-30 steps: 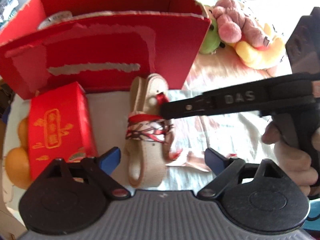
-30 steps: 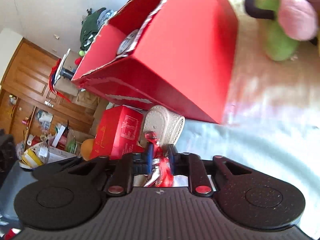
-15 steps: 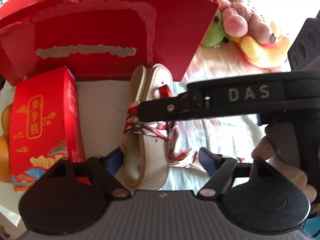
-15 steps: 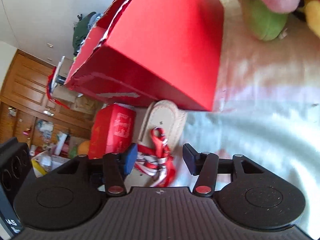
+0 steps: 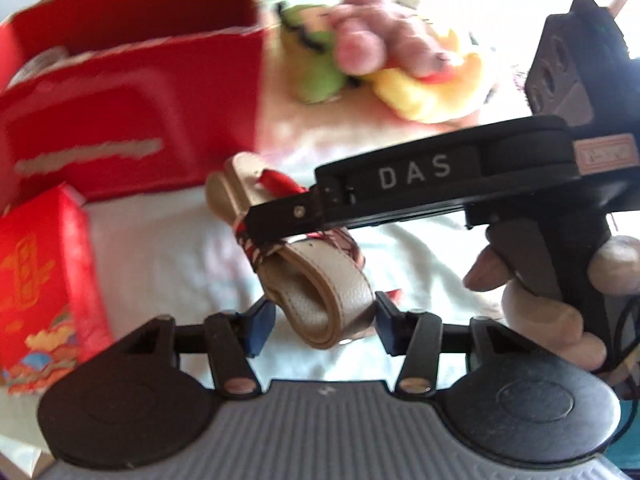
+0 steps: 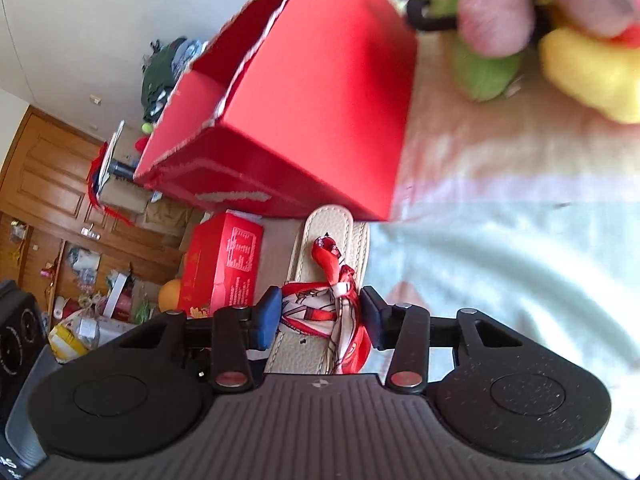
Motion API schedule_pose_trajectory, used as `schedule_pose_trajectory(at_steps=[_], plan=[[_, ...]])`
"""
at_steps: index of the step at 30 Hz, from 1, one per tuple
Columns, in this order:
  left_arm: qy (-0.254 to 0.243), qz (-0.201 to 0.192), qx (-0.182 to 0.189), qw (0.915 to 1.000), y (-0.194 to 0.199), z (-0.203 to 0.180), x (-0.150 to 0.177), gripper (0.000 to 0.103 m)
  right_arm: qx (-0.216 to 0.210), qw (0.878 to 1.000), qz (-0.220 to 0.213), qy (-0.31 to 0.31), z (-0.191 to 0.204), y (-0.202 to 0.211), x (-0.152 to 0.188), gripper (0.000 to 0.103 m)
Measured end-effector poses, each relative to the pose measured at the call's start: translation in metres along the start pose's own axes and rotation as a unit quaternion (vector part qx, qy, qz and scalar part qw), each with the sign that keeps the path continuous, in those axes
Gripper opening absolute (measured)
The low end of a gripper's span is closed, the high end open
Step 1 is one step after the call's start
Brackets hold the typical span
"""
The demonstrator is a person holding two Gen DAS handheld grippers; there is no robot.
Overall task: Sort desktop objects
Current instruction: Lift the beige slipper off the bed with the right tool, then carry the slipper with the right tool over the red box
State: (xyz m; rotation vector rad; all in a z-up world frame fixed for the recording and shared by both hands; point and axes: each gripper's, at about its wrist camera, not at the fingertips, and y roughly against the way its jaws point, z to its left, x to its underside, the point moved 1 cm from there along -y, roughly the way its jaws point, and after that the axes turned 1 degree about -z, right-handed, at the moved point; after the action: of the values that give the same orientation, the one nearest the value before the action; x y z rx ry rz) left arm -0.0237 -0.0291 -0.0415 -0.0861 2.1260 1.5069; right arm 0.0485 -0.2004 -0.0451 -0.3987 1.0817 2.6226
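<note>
A beige folded leather strap with a red patterned scarf tied round it lies on the white cloth in front of a big open red box. My left gripper has its jaws on both sides of the strap's near loop, touching it. My right gripper is closed on the scarf-wrapped middle of the strap; in the left wrist view its black body crosses above the strap.
A small red printed carton stands left of the strap, with an orange behind it. Plush toys lie behind on the right. The red box stands close behind the strap.
My right gripper opened, then closed on the scarf and strap. My left gripper moved in and closed its jaws round the strap's near end, which now looks lifted and tilted.
</note>
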Motion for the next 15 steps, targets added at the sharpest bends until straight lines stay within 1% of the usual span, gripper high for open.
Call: schedule_pose_trajectory(at_steps=[2, 9, 12, 15], plan=[[-0.01, -0.005, 0.015, 0.9998, 0.002, -0.009, -0.004, 0.051, 0.006, 1.0, -0.011, -0.011, -0.002, 0.008, 0.0, 0.045], [-0.072, -0.039, 0.046, 0.9955, 0.013, -0.051, -0.026, 0.051, 0.011, 0.996, -0.079, -0.044, -0.009, 0.057, -0.001, 0.045], [-0.091, -0.066, 0.058, 0.992, 0.024, -0.063, -0.039, 0.051, -0.007, 0.991, -0.114, -0.063, -0.011, 0.079, -0.005, 0.045], [-0.109, -0.097, 0.059, 0.9875, 0.035, -0.073, -0.06, 0.051, -0.018, 0.987, -0.151, -0.053, 0.003, 0.093, -0.015, 0.045]])
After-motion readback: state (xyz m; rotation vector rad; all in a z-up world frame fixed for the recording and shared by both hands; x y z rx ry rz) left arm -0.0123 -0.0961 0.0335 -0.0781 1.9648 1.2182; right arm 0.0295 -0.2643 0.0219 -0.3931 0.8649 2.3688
